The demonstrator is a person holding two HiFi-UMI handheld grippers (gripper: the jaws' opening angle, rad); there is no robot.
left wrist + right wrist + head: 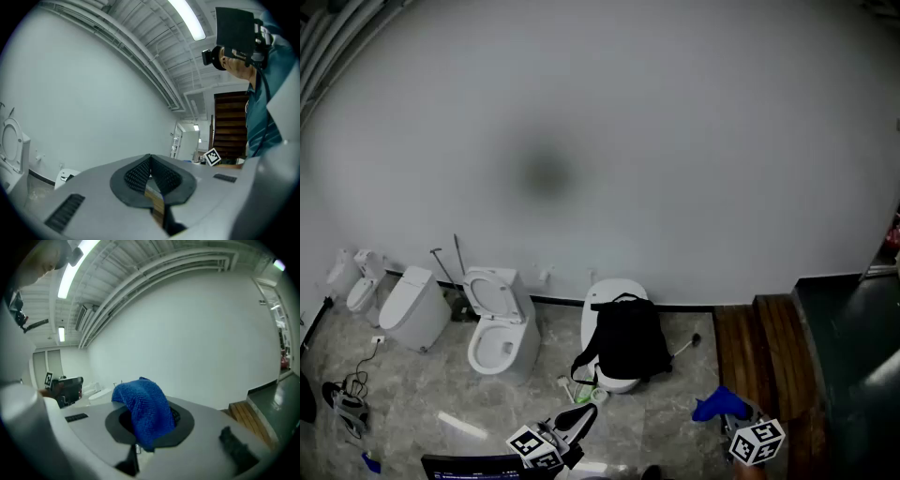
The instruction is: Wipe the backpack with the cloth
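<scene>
My right gripper is squeezed shut on the blue cloth, which bunches up over its jaws. My left gripper is closed too, jaws together, with nothing in it. The black backpack is out in front of both grippers, between them and well apart from them, resting on a white toilet. Another toilet, lid up, stands ahead and left of my left gripper.
</scene>
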